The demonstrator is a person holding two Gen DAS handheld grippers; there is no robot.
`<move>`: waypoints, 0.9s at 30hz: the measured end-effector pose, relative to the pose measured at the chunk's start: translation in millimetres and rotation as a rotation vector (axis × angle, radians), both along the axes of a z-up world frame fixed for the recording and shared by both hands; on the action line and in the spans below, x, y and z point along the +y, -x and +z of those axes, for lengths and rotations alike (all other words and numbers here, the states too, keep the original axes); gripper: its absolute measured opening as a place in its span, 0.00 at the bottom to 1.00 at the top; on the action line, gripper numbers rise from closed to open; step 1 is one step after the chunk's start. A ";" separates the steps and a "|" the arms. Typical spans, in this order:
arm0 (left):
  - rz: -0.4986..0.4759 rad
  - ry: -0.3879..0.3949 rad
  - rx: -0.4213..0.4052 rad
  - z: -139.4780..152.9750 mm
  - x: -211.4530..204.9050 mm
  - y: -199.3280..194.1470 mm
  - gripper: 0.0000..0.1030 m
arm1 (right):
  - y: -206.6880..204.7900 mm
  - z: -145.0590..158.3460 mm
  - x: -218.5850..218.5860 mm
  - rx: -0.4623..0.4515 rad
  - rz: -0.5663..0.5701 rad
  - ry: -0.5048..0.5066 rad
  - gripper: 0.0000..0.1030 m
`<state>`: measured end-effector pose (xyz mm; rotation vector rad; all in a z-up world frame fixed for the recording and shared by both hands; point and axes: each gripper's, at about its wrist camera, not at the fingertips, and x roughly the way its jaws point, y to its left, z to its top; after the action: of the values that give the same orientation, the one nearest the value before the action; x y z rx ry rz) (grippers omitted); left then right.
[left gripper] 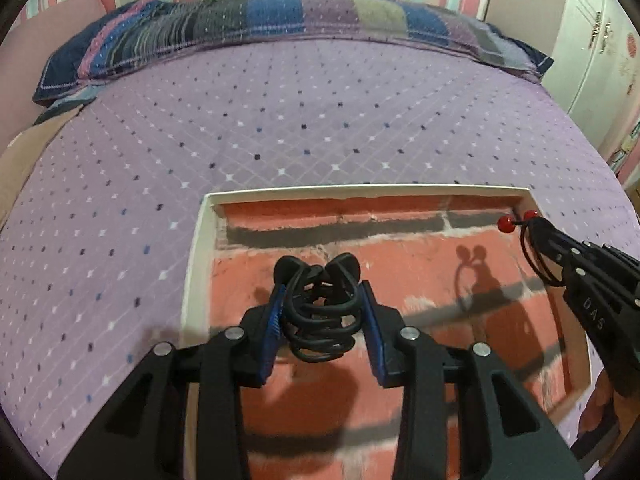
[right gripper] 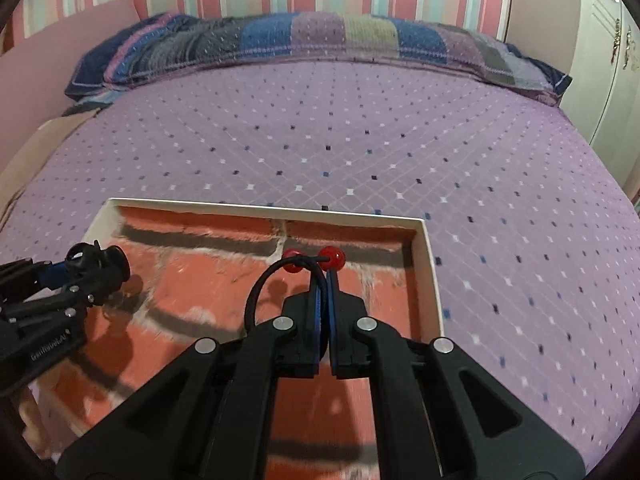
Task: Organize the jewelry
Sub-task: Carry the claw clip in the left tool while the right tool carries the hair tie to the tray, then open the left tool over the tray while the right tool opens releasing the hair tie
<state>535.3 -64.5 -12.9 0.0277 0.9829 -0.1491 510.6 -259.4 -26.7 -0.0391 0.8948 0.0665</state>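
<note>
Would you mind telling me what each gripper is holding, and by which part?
The left gripper clamps a black hair claw clip across its sides. The right gripper pinches a black hair tie just behind its red beads.
</note>
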 end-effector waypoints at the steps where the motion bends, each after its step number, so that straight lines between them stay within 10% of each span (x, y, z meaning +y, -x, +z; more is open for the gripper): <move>1: 0.004 0.002 0.005 -2.7 -0.7 -4.1 0.36 | -7.4 -4.5 -0.1 0.015 -0.005 -0.002 0.04; 20: 0.020 -0.086 0.033 -27.2 -5.7 -37.0 0.38 | -55.3 -42.5 -11.3 0.189 -0.055 0.022 0.06; 23: 0.029 -0.109 0.013 -20.9 -5.6 -30.8 0.51 | -53.8 -40.3 -13.9 0.196 -0.049 -0.001 0.32; 27: 0.011 -0.125 -0.020 -5.4 -7.5 -17.7 0.53 | -41.7 -25.7 -19.0 0.154 -0.050 -0.029 0.35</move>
<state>552.9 -72.0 -18.3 0.1382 0.9711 -0.0773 552.4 -278.4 -52.4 0.0156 1.0478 0.0366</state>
